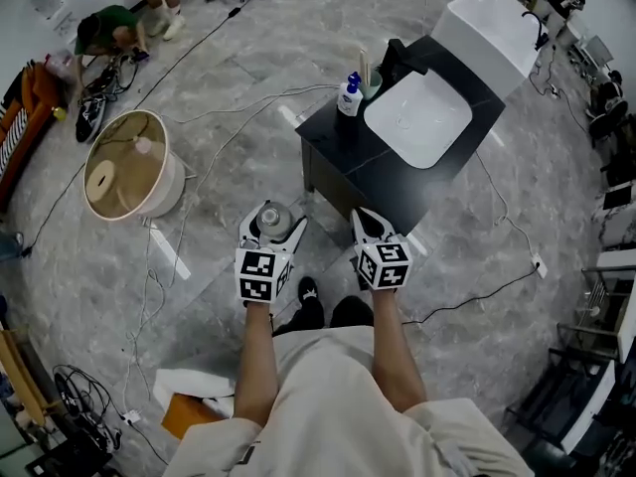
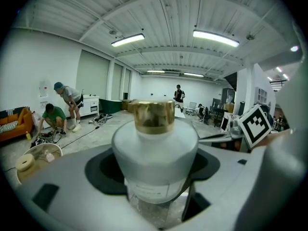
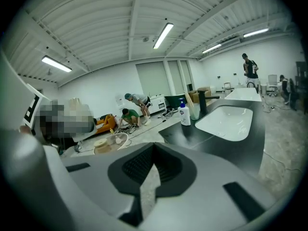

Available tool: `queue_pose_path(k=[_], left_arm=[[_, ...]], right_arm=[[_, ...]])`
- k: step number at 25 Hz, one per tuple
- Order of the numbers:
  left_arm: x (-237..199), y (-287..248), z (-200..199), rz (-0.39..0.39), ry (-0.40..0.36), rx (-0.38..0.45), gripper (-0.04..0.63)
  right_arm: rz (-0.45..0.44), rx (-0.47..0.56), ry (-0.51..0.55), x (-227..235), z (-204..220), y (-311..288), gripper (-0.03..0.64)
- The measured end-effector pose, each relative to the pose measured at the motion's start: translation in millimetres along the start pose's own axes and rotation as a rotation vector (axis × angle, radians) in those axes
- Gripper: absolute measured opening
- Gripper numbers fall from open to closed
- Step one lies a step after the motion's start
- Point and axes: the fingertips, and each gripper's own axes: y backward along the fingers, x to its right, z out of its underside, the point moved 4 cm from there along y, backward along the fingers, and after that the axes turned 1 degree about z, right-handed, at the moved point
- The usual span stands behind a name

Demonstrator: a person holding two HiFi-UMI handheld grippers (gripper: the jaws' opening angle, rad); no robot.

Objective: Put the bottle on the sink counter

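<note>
A frosted white bottle [image 1: 272,221] with a gold cap [image 2: 154,115] stands upright between the jaws of my left gripper [image 1: 270,233], which is shut on its body [image 2: 155,159]. The black sink counter [image 1: 344,157] with its white basin [image 1: 418,118] lies ahead and to the right of both grippers. My right gripper [image 1: 370,229] is shut and holds nothing; it hovers just short of the counter's near corner. In the right gripper view the counter [image 3: 190,133] and basin [image 3: 226,119] stretch away beyond the closed jaws [image 3: 153,150].
On the counter's far-left corner stand a white pump bottle [image 1: 349,95], a green cup [image 1: 373,83] and a black faucet [image 1: 397,58]. A round beige tub [image 1: 131,167] sits on the floor at left among cables. A white bathtub [image 1: 492,28] is behind the counter. People crouch at far left.
</note>
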Motion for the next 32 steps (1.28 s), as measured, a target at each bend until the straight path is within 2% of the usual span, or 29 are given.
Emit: queue_pose_path(k=[10,16,21,32], left_arm=[[-11,-38,-22,0.014,0.0,0.02,0.339],[-13,-73,-40,0.008,-0.038,0.008,0.339],[-22,-99,-65,0.0,-0.082,0.026,0.339],[-19,-145,-69,0.042,-0.156,-0.008,0.339]], right_arm=[[0.027,0.004,0.026,28,-28,-19,0.005],[-0.031,0.0,0.06,41,-46,-48,0.005],[-0.116,-0.006,0.141,41,-59,-60,0.005],[-0.131,0.013,0.139,62,-72,-76,0.005]])
